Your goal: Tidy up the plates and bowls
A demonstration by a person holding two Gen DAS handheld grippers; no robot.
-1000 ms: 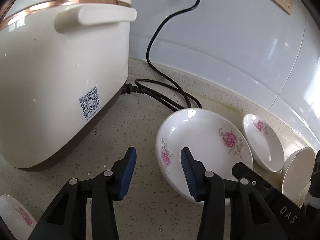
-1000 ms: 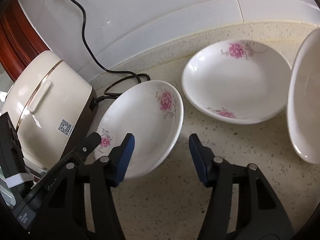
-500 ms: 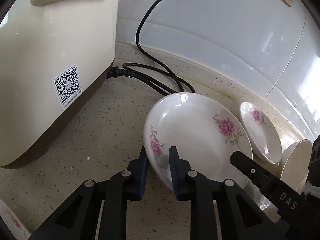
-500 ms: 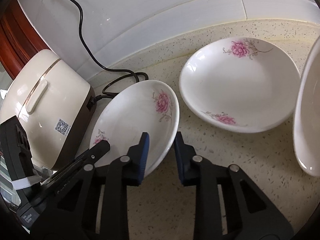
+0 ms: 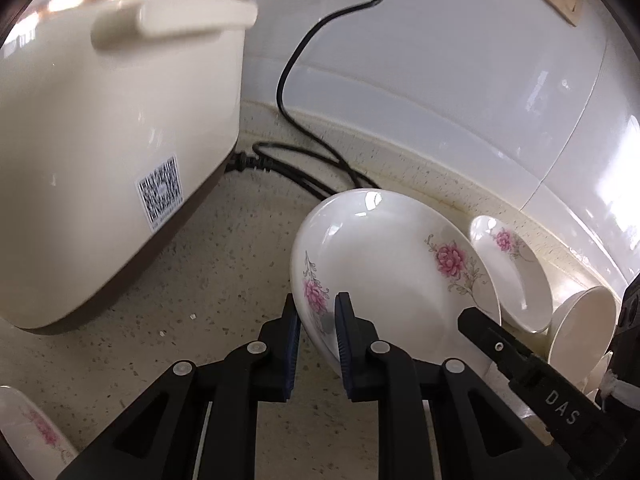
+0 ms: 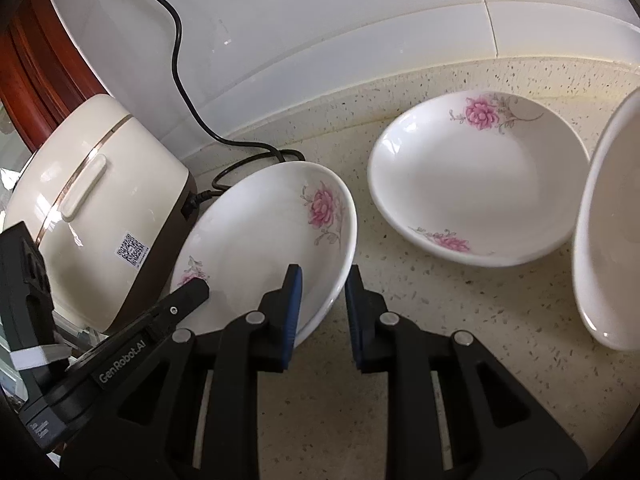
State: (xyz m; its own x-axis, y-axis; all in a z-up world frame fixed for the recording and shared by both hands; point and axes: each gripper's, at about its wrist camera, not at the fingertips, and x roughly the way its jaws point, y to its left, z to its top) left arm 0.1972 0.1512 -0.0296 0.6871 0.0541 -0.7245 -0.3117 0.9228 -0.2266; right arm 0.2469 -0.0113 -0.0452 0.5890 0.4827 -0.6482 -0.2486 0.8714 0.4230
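A flowered plate, tipped up off the speckled counter, sits pinched at opposite rims between two handheld grippers. The left gripper is closing on the edge beside the small pink bloom, and the right gripper is closing on the near rim, both blue-padded pairs now narrow with the porcelain between them. A second ago both pairs stood wide and clear of the plate, which lay lower on the counter; the grasp is new, and the plate looks ready to be carried. Just beyond it rests a second flowered plate, the likely stacking spot, with a plain white bowl standing at its right. Farther back, a cream rice cooker and its black cord run against the white tiled wall.
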